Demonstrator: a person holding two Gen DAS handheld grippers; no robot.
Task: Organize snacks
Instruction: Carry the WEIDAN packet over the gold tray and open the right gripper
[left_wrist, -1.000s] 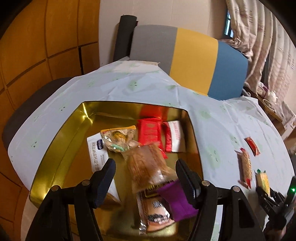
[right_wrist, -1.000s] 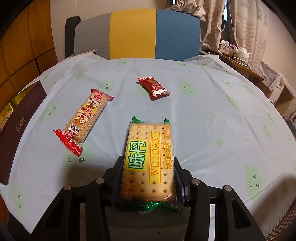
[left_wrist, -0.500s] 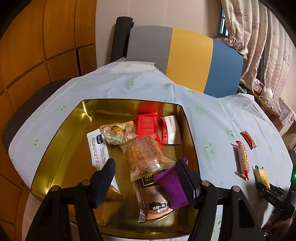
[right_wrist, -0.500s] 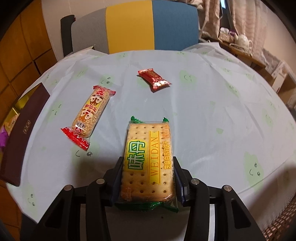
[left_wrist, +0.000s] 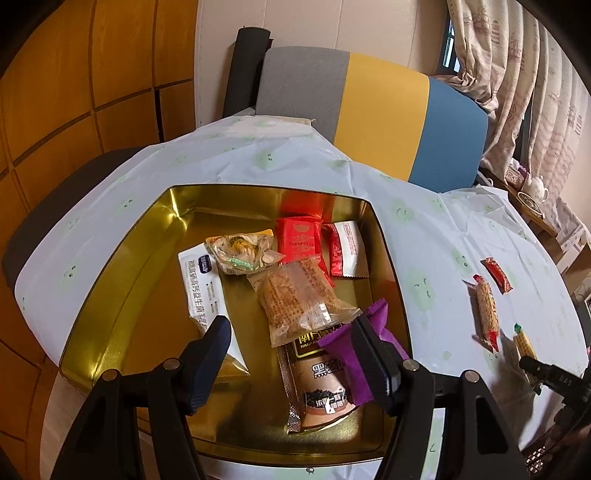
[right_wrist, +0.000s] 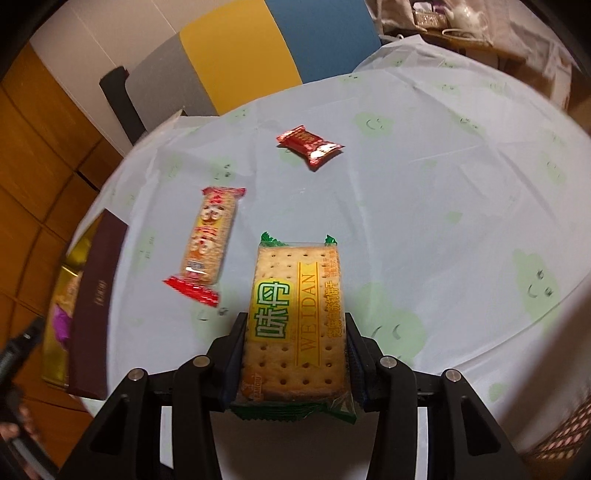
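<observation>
Right hand-held gripper (right_wrist: 295, 360) pinches cracker packet (right_wrist: 297, 321) by its long edges, lifted off desk (right_wrist: 424, 229); light, stiff, brittle, so edge grip suits, gentle pressure; left hand-held gripper (left_wrist: 291, 350) spread.

Round table (right_wrist: 424, 206) w/ pale blue cloth, green smiley prints. Gold tin (left_wrist: 122, 295) sits on its left part, dark brown lid (right_wrist: 96, 314) just beside the tin. On bare cloth: long rice-cracker bar w/ red ends (right_wrist: 208, 243), small red candy pack (right_wrist: 308, 146) further back, well apart from the bar.
</observation>
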